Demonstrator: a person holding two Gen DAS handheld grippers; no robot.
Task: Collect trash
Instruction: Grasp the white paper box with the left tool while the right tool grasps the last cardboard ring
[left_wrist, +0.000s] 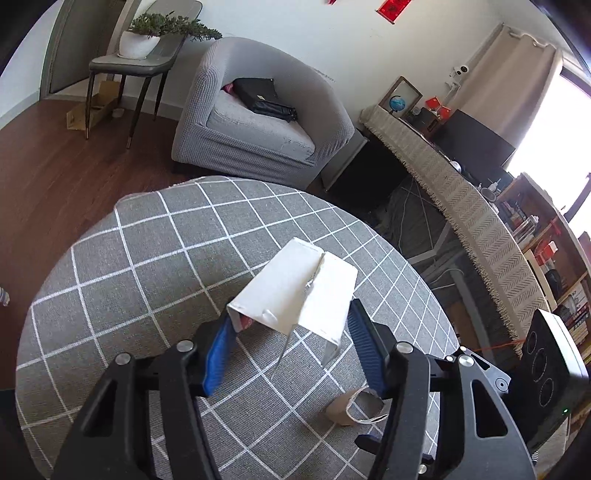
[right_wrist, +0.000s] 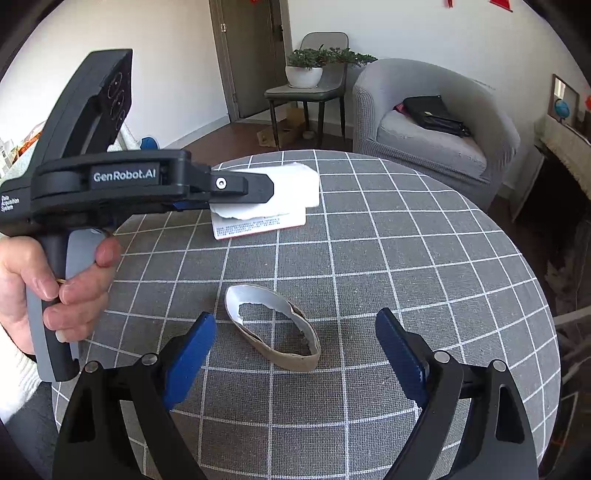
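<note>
Trash: white torn carton (left_wrist: 295, 291) sits pinched in the left hand-held gripper (left_wrist: 286, 343) above the table (right_wrist: 424, 258); cardboard ring (right_wrist: 273, 328) lies there uncollected between the spread-apart right hand-held gripper (right_wrist: 295, 354) fingers; no bin visible

A round table (right_wrist: 424, 258) in grey checked cloth bears a torn cardboard ring (right_wrist: 275, 328).
</note>
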